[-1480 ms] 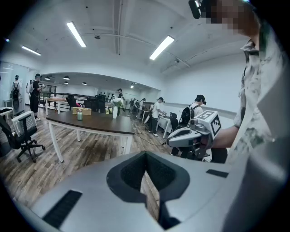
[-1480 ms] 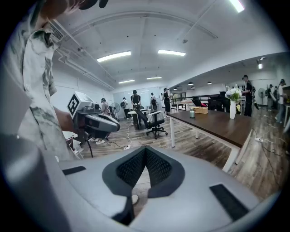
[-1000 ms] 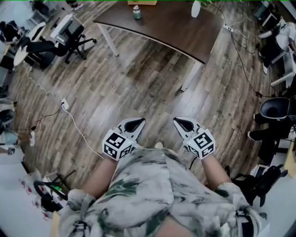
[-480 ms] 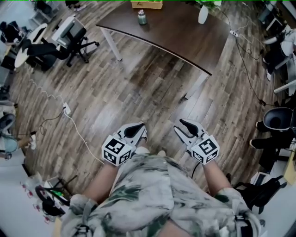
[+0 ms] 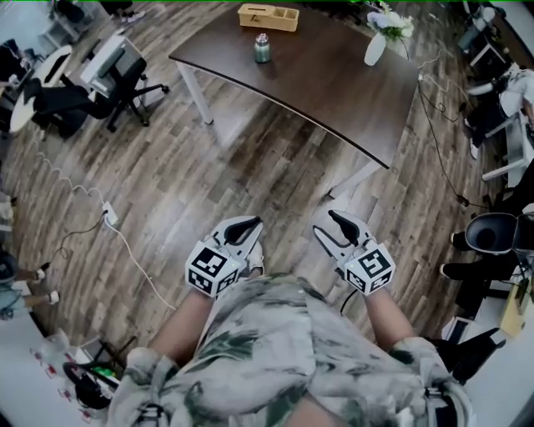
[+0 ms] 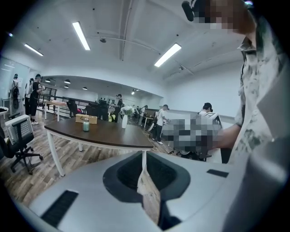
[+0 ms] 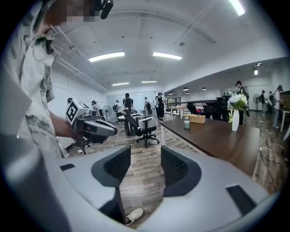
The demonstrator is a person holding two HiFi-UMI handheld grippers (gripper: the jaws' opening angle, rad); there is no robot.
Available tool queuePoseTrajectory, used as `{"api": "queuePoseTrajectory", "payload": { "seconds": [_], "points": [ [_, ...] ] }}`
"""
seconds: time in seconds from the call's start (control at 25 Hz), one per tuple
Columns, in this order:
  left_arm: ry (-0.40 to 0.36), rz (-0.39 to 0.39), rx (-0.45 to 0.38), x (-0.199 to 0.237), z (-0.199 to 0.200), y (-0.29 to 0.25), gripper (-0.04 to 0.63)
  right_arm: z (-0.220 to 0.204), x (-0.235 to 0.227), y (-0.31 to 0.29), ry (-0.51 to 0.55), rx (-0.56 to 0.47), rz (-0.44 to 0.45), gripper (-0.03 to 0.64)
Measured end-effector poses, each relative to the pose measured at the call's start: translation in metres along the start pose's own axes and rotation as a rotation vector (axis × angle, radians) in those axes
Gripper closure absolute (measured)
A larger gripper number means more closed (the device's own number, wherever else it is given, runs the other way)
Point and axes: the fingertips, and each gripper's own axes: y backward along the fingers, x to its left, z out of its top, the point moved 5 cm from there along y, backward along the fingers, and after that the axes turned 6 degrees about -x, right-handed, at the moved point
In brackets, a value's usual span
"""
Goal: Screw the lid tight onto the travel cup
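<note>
The left claw point(image 6: 144, 171) is closed, with its pads together and nothing gripped between them. The right claw point(image 7: 146, 168) stands apart. Its jaws have just been opening, and only the floor shows in the gap. Both claws are held low, close in front of the person's body and side by side. They point toward the far end of the room, above the wood-plank floor point(image 5: 250, 167), and are well apart from the work surface. The travel cup point(image 5: 262, 48), a small green vessel, stands upright on the far part of the dark brown counter point(image 5: 334, 92), just beside a light wooden box point(image 5: 268, 17). A paler cap, apparently the lid point(image 5: 262, 37), sits on top of the cup. At this range it cannot be determined whether the lid is threaded home. As judged from these views, no part of the task has been carried out. The claws must first reach the counter, then one must hold the cup while the other turns the lid tight. A white vase point(image 5: 375, 50) with flowers stands at the far right of the counter. Office chairs point(image 5: 117, 71) stand at the far left. A white cable point(image 5: 125, 225) runs across the floor on the left. Other people stand at desks in the far background.
</note>
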Motion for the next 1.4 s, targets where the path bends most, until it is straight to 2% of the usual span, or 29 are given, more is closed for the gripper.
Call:
{"api": "queuePoseTrajectory", "payload": {
  "seconds": [0.24, 0.4, 0.56, 0.88, 1.16, 1.4],
  "points": [
    [-0.004, 0.016, -0.023, 0.094, 0.020, 0.010, 0.560, 0.033, -0.013, -0.091, 0.027, 0.013, -0.030, 0.371],
    [-0.014, 0.019, -0.014, 0.146, 0.028, 0.016, 0.505, 0.053, -0.019, -0.136, 0.029, 0.001, -0.050, 0.371],
    [-0.021, 0.023, -0.020, 0.177, 0.034, 0.021, 0.496, 0.065, -0.021, -0.168, 0.038, -0.001, -0.062, 0.371],
    [0.004, 0.039, -0.027, 0.216, 0.046, 0.000, 0.483, 0.077, -0.042, -0.220, 0.035, 0.015, -0.015, 0.380],
    [-0.003, 0.086, -0.025, 0.262, 0.067, -0.048, 0.482, 0.084, -0.105, -0.274, 0.040, 0.009, 0.041, 0.383],
    [-0.006, 0.140, -0.022, 0.310, 0.102, -0.111, 0.477, 0.109, -0.185, -0.328, 0.065, -0.006, 0.101, 0.383]
  ]
}}
